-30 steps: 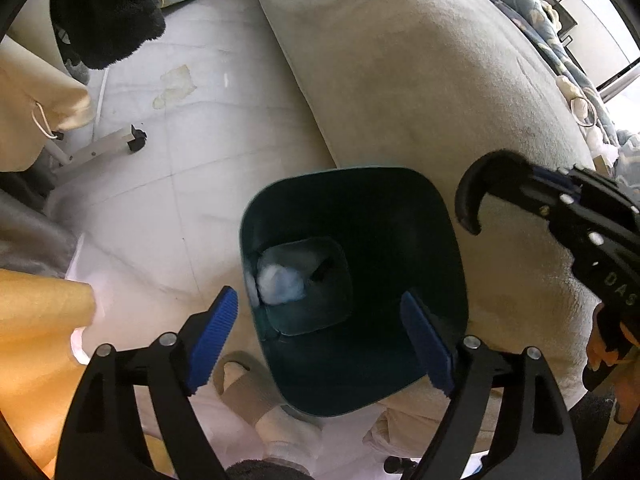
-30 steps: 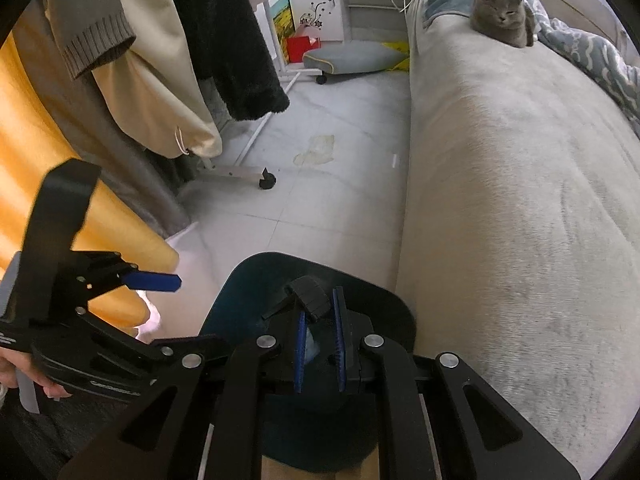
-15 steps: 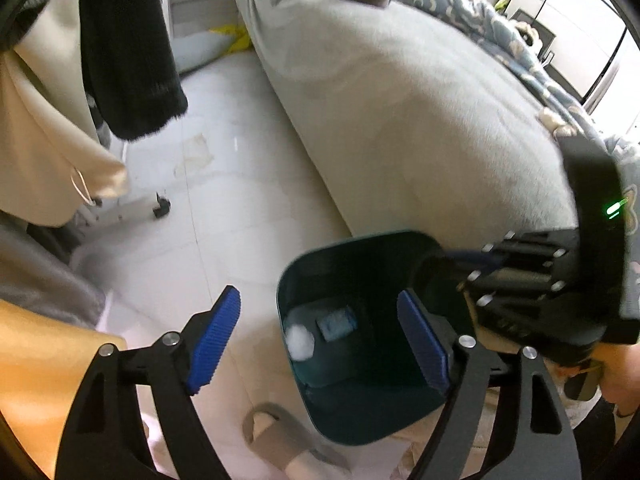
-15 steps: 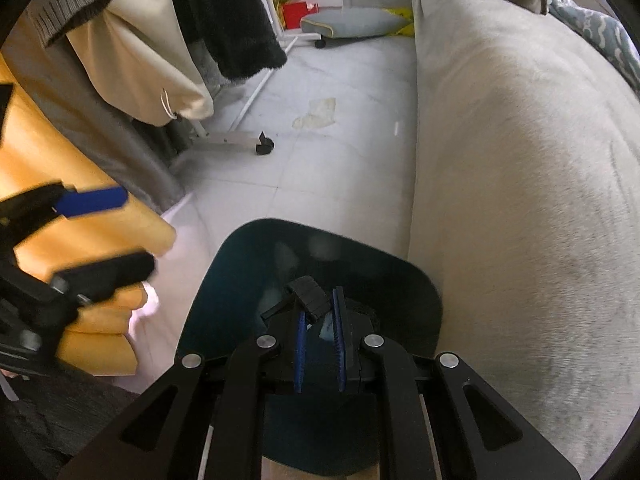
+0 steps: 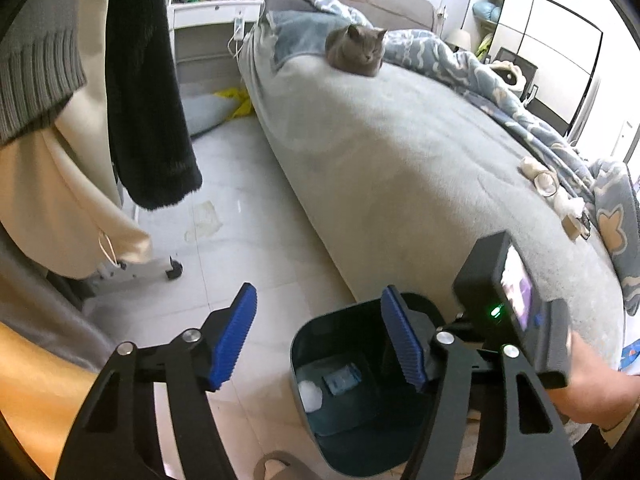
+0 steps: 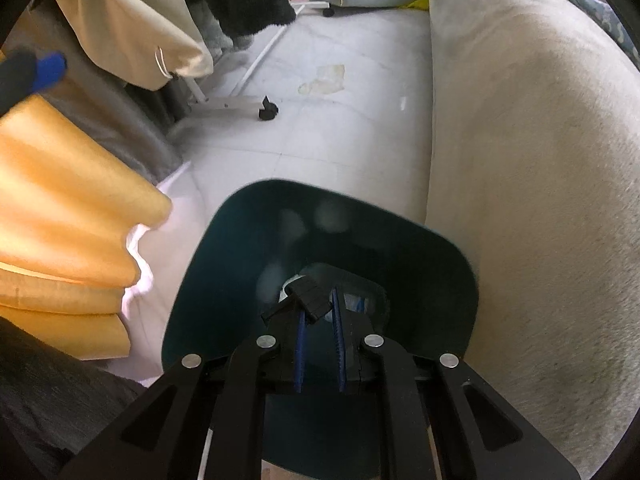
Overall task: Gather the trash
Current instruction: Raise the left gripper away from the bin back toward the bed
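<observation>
Left wrist view looks down past the left tongs [image 5: 318,336] at a pale tiled floor [image 5: 240,248], where a dark teal trash bin [image 5: 308,336] stands against the near side edge of a large bed under a grey cover [image 5: 400,160]. These tongs are empty, with nothing between their blue pads [image 5: 236,336], and the jaws are closing. A second ago they hung directly over the bin mouth; now they sit higher and tilt up toward the room, so a grey cat [image 5: 356,50] lying near the head of the bed has come into sight. Inside the bin, a white wad [image 5: 311,395] and a pale blue wrapper [image 5: 342,378] lie on the bottom. At the right, a hand [image 5: 592,384] holds the other tool over the bin. Right wrist view shows the right tongs [image 6: 319,342] pressed together on a small black scrap [image 6: 310,294], low over the open bin [image 6: 440,256] and lower than a second ago, pointing steeply down into it. The scrap is not yet dropped; it hangs above the trash already collected. Judging from this, the left side has finished its delivery and is clearing away, while the right is about to let go, which only needs the jaws to part. Hanging clothes [image 6: 132,28] and a wheeled rack foot [image 6: 268,110] stand across the floor from the bed.
</observation>
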### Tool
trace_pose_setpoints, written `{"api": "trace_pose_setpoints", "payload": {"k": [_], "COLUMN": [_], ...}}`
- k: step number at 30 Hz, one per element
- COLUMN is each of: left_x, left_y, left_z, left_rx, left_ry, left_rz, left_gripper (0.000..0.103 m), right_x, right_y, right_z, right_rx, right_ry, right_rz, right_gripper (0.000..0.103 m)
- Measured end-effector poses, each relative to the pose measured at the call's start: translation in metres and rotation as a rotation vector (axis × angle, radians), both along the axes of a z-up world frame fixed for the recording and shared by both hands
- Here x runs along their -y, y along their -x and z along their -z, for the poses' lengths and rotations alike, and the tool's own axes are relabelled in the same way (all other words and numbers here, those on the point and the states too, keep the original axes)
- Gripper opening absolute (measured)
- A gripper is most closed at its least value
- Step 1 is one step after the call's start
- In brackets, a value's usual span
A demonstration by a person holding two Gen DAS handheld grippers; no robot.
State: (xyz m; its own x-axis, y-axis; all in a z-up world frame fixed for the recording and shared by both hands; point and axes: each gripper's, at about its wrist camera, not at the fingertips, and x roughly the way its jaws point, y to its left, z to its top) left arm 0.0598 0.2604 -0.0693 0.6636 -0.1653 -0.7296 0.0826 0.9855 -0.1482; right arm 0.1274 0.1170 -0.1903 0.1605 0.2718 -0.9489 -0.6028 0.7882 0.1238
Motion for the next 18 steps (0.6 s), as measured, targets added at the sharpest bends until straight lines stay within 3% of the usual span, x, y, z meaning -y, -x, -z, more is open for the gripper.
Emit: {"api": "trace_pose_setpoints", "payload": {"k": [12, 13, 16, 18], "left_x": [0.008, 0.009, 0.014, 0.016], "left_y": [0.002, 0.002, 0.0, -0.001], "left_z": [-0.029, -0.032, -0.039, -0.042], "left_rx": [0.133, 0.142, 0.169, 0.181], "left_ry": [0.021, 0.025, 0.037, 0.039], "left_rz": [0.015, 0.014, 0.014, 0.013], "left_gripper": [0.065, 0.065, 0.065, 0.066], "right_x": [0.009, 0.01, 0.013, 0.014], "right_y": [0.007, 0.007, 0.01, 0.013], "right_z": [0.01, 0.011, 0.011, 0.008], "right_rx": [-0.063, -0.07, -0.084, -0.078], "right_ry": [0.02, 0.018, 0.009, 0.0], "right_rz": [-0.005, -0.006, -0.009, -0.015], "right_gripper": [0.014, 0.017, 0.04, 0.041]}}
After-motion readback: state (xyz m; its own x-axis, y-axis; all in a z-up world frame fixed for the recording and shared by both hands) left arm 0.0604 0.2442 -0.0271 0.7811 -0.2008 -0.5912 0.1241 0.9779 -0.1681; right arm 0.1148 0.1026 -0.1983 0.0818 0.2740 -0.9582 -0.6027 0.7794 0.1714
